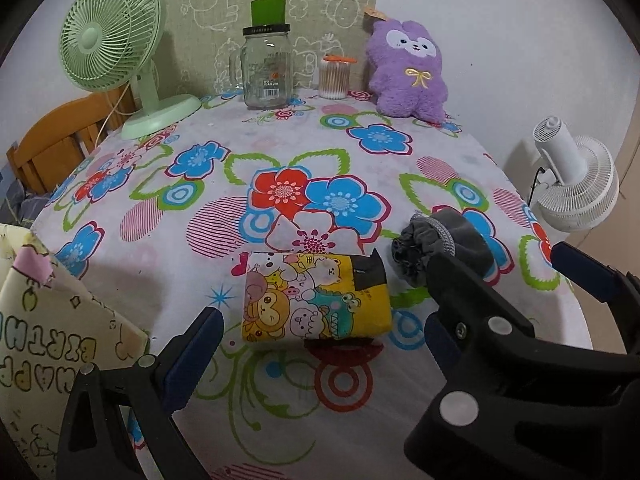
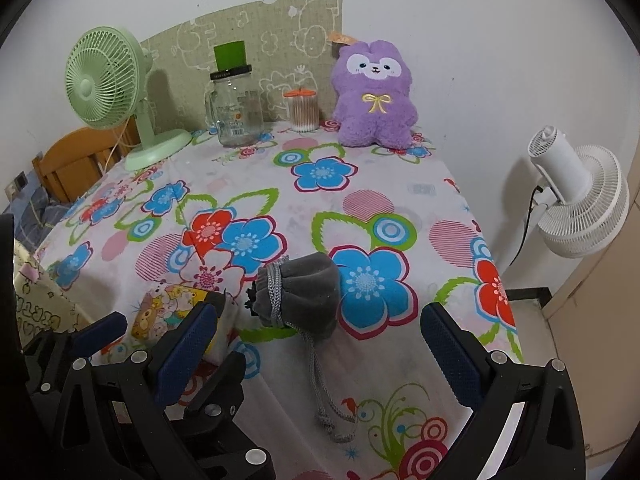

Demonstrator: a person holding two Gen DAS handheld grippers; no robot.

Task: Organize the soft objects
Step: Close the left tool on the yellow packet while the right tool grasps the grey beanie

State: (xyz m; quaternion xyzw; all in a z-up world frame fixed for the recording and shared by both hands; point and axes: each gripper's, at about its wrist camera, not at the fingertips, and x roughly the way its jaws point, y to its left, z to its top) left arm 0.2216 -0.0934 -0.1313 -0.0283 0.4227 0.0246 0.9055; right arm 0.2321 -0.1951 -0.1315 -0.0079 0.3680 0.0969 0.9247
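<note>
We see a big desk point(image 1: 280, 420) with a flowery cloth on it. At the far edge stand a green fan point(image 1: 112, 40), a purple plush bunny point(image 1: 408, 72), a glass jar point(image 1: 266, 72) and a small tub of cotton swabs point(image 1: 334, 78). A white fan point(image 2: 576, 204) stands off to the right, past the desk.

Near us lie 2 soft things, close side by side. One is a folded cartoon cloth point(image 1: 316, 296). The other is a gray drawstring pouch point(image 2: 304, 292), with its cord trailing toward us.

Our left gripper point(image 1: 320, 344) is open and holds nothing, with the cloth between its fingers. Our right gripper point(image 2: 320, 332) is open too, on both sides of the pouch.

We think the next step is to grab each soft thing. We should go low, pinch the fat middle, and keep clear of the cord so it does not drag.
</note>
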